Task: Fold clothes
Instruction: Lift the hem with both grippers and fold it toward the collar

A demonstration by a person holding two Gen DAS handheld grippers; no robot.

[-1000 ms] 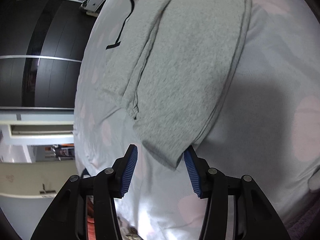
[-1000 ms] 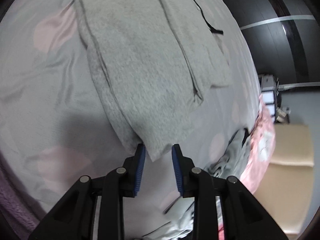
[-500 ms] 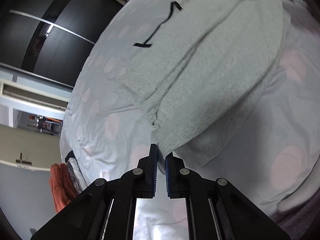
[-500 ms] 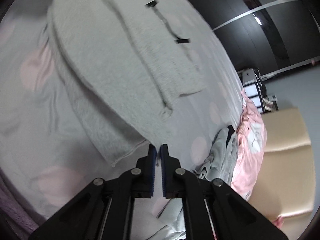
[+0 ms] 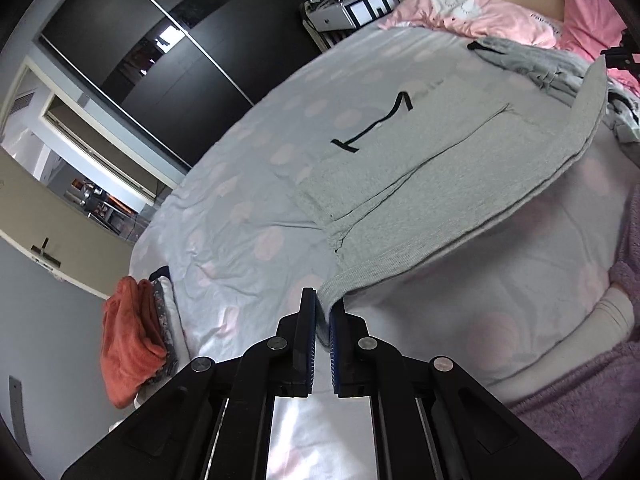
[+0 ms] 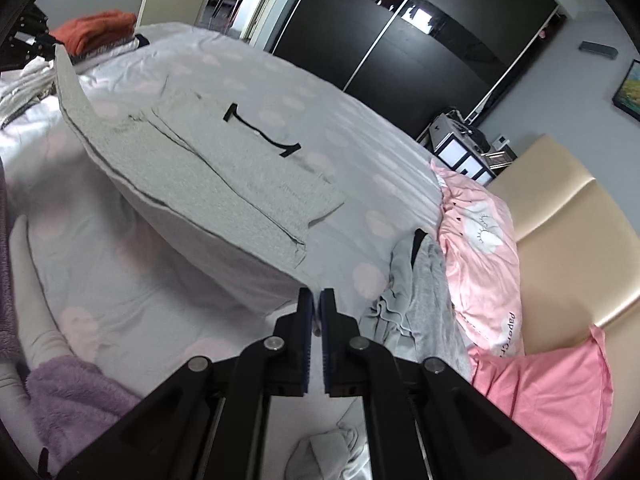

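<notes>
A grey garment (image 5: 432,176) with a black drawstring (image 5: 376,124) lies on the bed; its near edge is lifted off the sheet. My left gripper (image 5: 323,312) is shut on one near corner of it. My right gripper (image 6: 316,308) is shut on the other near corner, and the grey garment (image 6: 208,168) stretches away from it, raised like a flap. The far part with the drawstring (image 6: 260,136) rests flat on the bed.
The bed has a pale sheet with pink dots (image 5: 240,216). Pink pillows (image 6: 492,264) and crumpled grey clothes (image 6: 416,292) lie to the right. An orange cloth stack (image 5: 128,332) sits at the bed's left edge. Dark wardrobe doors (image 6: 400,40) stand behind.
Both grippers closed on the garment's near corners and lifted them up off the bed; the cameras now tilt up and see the room.
</notes>
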